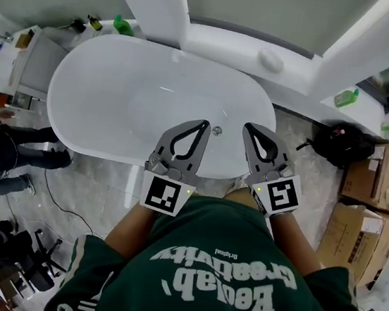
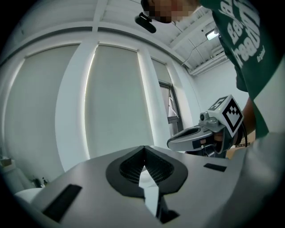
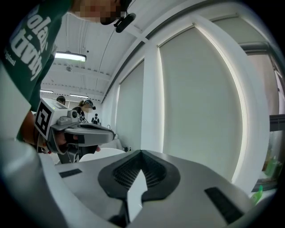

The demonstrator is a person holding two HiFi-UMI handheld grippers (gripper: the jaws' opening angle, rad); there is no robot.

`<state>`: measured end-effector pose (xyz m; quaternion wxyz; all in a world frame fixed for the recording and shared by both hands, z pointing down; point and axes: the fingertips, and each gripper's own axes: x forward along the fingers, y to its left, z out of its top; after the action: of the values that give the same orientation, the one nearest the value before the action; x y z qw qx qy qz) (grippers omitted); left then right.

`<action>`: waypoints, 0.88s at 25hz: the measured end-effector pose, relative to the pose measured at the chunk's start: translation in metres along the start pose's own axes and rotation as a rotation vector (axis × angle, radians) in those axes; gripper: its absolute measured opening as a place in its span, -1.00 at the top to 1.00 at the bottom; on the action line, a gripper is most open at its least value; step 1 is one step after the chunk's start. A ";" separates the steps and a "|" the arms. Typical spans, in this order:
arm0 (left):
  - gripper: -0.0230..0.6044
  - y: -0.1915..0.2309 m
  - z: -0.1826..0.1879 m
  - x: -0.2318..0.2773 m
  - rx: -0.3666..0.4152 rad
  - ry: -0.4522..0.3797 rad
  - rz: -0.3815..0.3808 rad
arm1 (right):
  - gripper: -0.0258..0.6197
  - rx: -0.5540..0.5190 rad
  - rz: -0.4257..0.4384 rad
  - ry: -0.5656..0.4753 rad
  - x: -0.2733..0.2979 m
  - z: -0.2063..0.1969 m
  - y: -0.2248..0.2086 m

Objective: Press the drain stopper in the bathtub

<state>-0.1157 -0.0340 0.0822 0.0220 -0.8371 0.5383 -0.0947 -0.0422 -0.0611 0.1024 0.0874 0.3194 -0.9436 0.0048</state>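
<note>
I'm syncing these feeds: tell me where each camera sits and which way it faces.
Head view: on the person's head, looking steeply down at the bathtub and drain stopper; left gripper, right gripper, forearms and green shirt show.
Left gripper view: on the left gripper, facing the window blinds; its shut jaws and the shirt show.
Right gripper view: on the right gripper, facing the blinds; its shut jaws and the shirt show.
Shared: each gripper view catches the other gripper.

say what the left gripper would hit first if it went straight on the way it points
Probably the covered window behind the bathtub. The left gripper, shut and empty, points nearly level above the tub, but depth is unclear.
</note>
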 end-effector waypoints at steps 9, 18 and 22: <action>0.90 0.007 0.008 -0.001 0.050 -0.041 -0.001 | 0.88 -0.040 0.016 -0.083 0.002 0.020 0.009; 0.90 0.017 0.010 0.002 0.068 -0.056 -0.012 | 0.88 -0.043 0.019 -0.066 0.013 0.020 0.012; 0.90 0.018 0.010 0.004 0.075 -0.056 -0.018 | 0.88 -0.051 0.014 -0.062 0.014 0.021 0.010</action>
<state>-0.1283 -0.0460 0.0709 0.0678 -0.8428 0.5260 -0.0915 -0.0625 -0.0632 0.0850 0.0661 0.3105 -0.9478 -0.0285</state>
